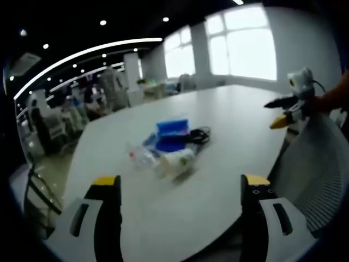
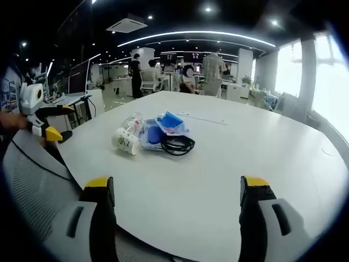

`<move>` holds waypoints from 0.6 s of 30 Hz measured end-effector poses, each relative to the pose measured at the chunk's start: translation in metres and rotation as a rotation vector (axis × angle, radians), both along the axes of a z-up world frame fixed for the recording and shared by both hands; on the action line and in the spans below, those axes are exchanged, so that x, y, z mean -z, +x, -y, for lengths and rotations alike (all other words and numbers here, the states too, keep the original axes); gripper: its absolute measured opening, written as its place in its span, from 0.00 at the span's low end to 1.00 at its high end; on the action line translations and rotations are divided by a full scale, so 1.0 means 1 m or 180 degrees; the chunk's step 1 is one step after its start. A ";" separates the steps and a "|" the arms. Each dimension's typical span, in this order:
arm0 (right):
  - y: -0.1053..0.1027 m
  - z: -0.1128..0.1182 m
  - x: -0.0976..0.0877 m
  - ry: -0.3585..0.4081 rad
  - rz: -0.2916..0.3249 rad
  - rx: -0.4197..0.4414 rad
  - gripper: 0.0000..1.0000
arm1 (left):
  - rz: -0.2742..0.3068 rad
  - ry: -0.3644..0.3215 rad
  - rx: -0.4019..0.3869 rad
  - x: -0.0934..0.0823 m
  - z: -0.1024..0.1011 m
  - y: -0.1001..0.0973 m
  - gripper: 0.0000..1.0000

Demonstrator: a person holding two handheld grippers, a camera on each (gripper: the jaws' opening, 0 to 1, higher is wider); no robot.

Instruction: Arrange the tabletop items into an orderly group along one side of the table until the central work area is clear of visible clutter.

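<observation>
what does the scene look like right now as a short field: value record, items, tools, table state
surface: white table, large
items: paper cup on its side, clear plastic bottle, blue packet, black cable
layout: all bunched in one pile, touching
left tool: open, holding nothing, short of the pile
right tool: open, holding nothing, short of the pile
nearby: mesh chair at the table edge
background: office with people standing

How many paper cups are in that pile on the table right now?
1 that I can make out: a white paper cup lying on its side at the pile's left end in the right gripper view, beside the clear plastic bottle. Others may be hidden underneath.
</observation>
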State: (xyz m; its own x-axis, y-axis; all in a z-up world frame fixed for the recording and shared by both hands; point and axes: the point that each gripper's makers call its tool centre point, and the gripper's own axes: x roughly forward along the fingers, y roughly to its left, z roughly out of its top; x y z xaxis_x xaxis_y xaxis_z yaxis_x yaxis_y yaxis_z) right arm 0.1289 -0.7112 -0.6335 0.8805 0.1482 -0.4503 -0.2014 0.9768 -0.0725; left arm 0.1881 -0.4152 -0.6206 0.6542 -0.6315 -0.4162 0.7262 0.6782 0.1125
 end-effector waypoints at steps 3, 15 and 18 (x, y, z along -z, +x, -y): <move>0.000 -0.001 -0.001 0.0012 0.0019 -0.0016 0.96 | 0.0026 -0.0005 0.0019 -0.002 0.001 0.000 0.88; 0.000 -0.003 -0.001 -0.0017 0.0028 -0.0075 0.95 | -0.0026 0.0077 0.0040 0.003 0.001 -0.001 0.88; 0.000 -0.003 -0.001 -0.0016 0.0025 -0.0070 0.95 | -0.0022 0.0087 0.0031 0.004 0.001 -0.001 0.88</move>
State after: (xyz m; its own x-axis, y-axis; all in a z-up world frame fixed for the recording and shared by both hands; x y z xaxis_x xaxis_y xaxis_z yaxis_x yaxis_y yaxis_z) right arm 0.1287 -0.7081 -0.6325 0.8805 0.1653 -0.4442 -0.2224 0.9717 -0.0792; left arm 0.1869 -0.4160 -0.6243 0.6451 -0.6261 -0.4379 0.7336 0.6679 0.1257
